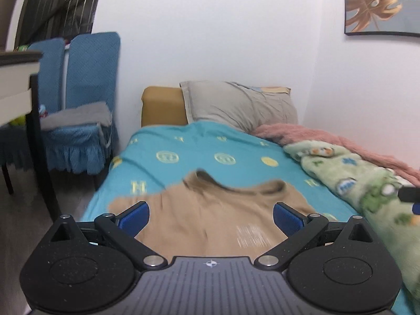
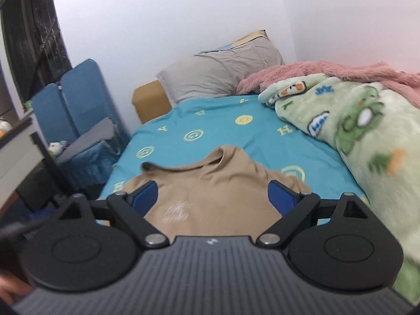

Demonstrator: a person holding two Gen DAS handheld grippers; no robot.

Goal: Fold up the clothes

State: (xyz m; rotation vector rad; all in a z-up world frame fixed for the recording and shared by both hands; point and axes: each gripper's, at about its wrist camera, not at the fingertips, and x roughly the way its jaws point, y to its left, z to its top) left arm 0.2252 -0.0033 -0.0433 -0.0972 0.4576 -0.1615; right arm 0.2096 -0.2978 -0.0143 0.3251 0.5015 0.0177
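Note:
A tan t-shirt (image 1: 210,218) lies spread on the turquoise bed sheet (image 1: 183,144), collar toward the pillow and a pale print on its chest. My left gripper (image 1: 211,216) hovers over the shirt's lower part, wide open, its blue pads apart with nothing between them. In the right wrist view the same tan t-shirt (image 2: 210,183) lies on the bed sheet (image 2: 223,128), and my right gripper (image 2: 212,197) is also wide open above it, holding nothing. A dark piece of the right gripper (image 1: 408,195) shows at the left view's right edge.
A grey pillow (image 1: 241,105) lies at the bed's head against the wall. A green cartoon blanket (image 1: 354,178) and a pink fluffy blanket (image 1: 328,139) fill the bed's right side. A blue-covered chair (image 1: 78,105) and a table's edge (image 1: 18,78) stand left of the bed.

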